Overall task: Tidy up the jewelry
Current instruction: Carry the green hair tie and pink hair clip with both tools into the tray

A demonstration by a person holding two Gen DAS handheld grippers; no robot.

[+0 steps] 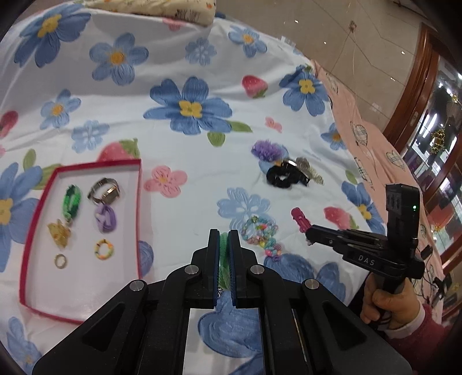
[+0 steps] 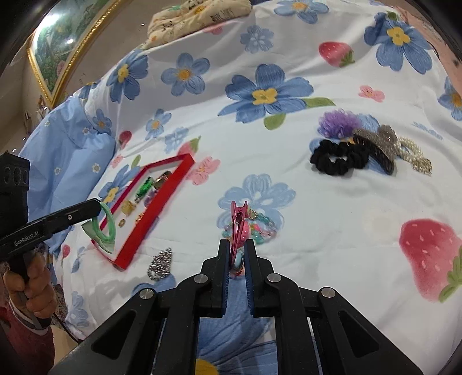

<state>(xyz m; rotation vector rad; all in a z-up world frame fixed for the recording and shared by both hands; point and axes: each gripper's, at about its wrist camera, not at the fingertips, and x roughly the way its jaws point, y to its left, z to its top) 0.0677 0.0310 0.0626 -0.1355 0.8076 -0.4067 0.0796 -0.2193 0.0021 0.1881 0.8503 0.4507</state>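
Note:
My left gripper [image 1: 223,235] is shut on a green hair clip [image 1: 223,251], held above the bedspread to the right of the red-rimmed jewelry box [image 1: 138,207]; the clip also shows in the right wrist view [image 2: 104,228]. The box holds a green scrunchie [image 1: 70,202], a watch [image 1: 105,190], a purple tie [image 1: 105,219], a yellow clip [image 1: 59,232] and two rings. My right gripper [image 2: 237,242] is shut on a pink hair clip [image 2: 238,222], also in the left wrist view [image 1: 300,219], just above a colourful bead bracelet [image 1: 260,230].
A pile with a black scrunchie [image 2: 335,160], purple pom [image 2: 337,121], glittery claw clip [image 2: 378,144] and pearl piece [image 2: 415,155] lies at the right. A silver glitter clip [image 2: 160,264] lies in front of the box. A folded cloth [image 2: 199,17] sits far back.

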